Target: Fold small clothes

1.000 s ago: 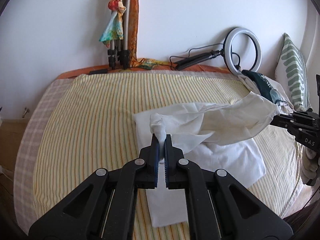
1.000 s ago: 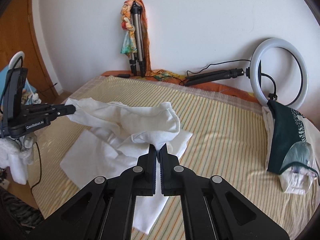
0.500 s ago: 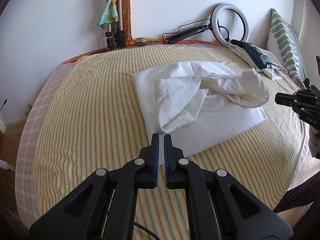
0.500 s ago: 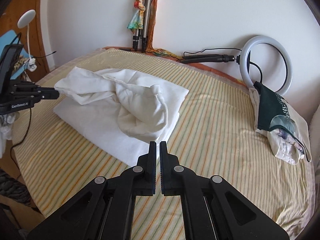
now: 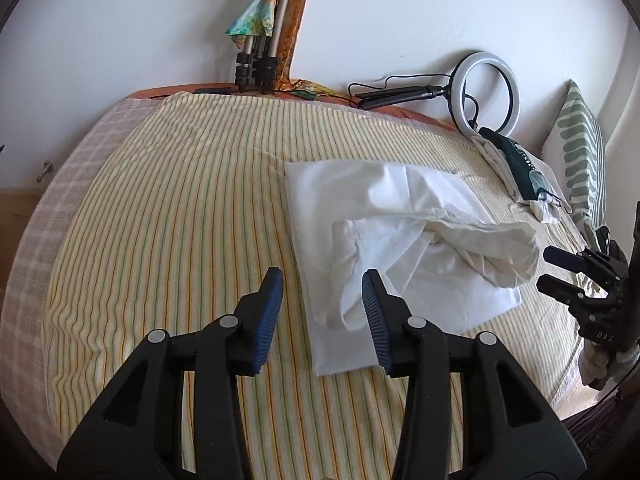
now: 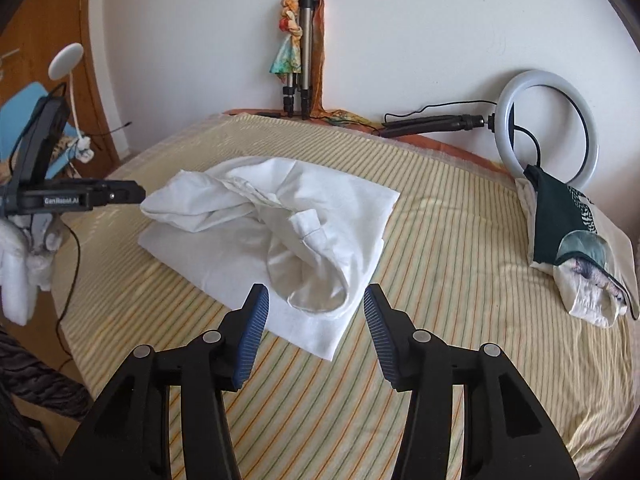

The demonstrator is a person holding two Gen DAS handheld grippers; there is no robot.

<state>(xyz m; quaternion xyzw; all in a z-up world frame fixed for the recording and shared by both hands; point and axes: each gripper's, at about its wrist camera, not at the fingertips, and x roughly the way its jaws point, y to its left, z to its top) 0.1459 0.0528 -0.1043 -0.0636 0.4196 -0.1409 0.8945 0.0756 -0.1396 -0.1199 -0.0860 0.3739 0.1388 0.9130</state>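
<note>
A white garment (image 5: 400, 236) lies on the striped bed, its flat body below and two rumpled sleeves folded across the top; it also shows in the right wrist view (image 6: 280, 232). My left gripper (image 5: 322, 284) is open and empty, hovering above the garment's near left edge. My right gripper (image 6: 316, 300) is open and empty, just above the near sleeve end. The right gripper also shows at the right edge of the left wrist view (image 5: 560, 268). The left gripper shows at the left of the right wrist view (image 6: 138, 194), beside the other sleeve end.
A ring light (image 6: 548, 124) and tripod (image 6: 304, 52) stand at the wall behind the bed. A folded dark green and cream clothes pile (image 6: 576, 240) lies at the bed's right. A patterned pillow (image 5: 580, 152) leans at the far right. The bed's edges are near both grippers.
Both grippers laid the sleeves down onto the garment, let go, pulled back and opened wide. The garment now lies still on the bed.
</note>
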